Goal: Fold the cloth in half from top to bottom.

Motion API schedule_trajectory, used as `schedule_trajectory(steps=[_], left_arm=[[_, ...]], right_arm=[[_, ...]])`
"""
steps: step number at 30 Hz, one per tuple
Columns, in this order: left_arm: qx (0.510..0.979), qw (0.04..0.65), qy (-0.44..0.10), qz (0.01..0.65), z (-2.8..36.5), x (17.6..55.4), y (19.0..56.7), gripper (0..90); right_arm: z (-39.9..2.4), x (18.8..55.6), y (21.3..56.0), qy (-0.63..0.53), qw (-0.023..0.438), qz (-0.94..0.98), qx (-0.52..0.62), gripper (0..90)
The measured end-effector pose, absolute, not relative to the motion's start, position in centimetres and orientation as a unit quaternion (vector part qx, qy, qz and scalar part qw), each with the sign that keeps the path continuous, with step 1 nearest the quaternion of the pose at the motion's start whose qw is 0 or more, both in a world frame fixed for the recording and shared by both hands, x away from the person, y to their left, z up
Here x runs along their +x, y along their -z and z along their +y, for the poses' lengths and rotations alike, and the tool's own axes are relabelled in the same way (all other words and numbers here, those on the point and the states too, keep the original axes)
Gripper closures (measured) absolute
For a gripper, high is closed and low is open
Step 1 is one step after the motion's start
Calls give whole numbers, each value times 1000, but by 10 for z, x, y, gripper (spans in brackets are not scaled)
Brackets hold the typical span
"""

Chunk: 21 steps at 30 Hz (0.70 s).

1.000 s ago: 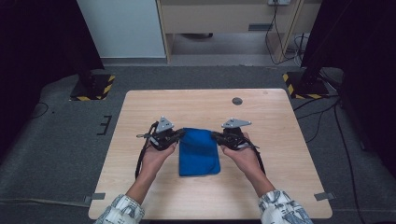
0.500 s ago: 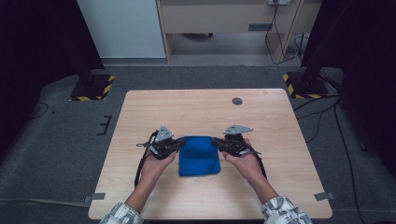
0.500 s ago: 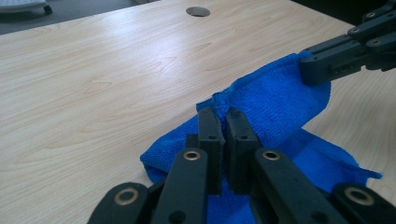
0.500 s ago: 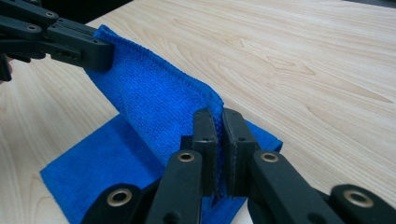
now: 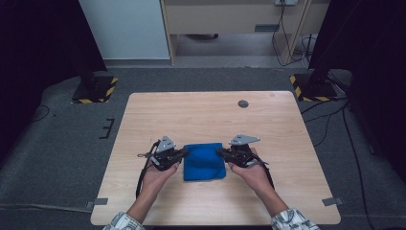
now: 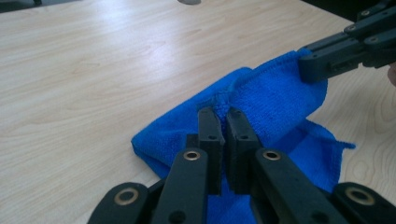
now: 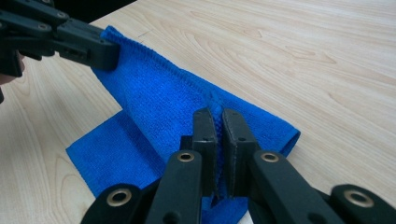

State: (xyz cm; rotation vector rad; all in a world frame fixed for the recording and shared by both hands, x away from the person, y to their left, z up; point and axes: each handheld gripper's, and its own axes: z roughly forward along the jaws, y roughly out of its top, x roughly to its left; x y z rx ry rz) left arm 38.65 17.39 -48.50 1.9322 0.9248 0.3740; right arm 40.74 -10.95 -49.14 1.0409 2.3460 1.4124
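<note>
Item: blue cloth (image 5: pixel 204 162), lying near the front middle of the tabletop (image 5: pixel 191 115), with left claw (image 5: pixel 184 153) and right claw (image 5: pixel 221 152) each pinching closed on one end of its raised upper edge, likely keeping the layer taut for folding over.

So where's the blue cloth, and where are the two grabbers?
cloth (image 5: pixel 203 165), high view, on its flat middle.
left gripper (image 6: pixel 222 114), left gripper view, between its tips pinching the cloth's edge.
right gripper (image 7: pixel 215 114), right gripper view, between its tips pinching the cloth's edge.
</note>
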Motion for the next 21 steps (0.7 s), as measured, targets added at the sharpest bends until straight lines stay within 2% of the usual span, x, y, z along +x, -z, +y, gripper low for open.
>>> schedule_trajectory(steps=[4, 6, 7, 12, 21], left_arm=[[790, 458, -150, 379, 175, 384, 490, 842], [791, 455, -152, 380, 175, 382, 492, 780], [791, 456, -153, 379, 175, 382, 492, 780], [779, 469, -152, 387, 179, 378, 489, 571], [757, 486, -159, 407, 187, 382, 488, 479]], right_arm=[[-109, 405, 495, -476, 104, 800, 350, 850], [-108, 403, 496, -475, 104, 802, 346, 851], [-107, 402, 497, -474, 103, 804, 343, 850], [-107, 398, 500, -468, 104, 810, 337, 849], [-107, 393, 508, -468, 96, 812, 336, 836]])
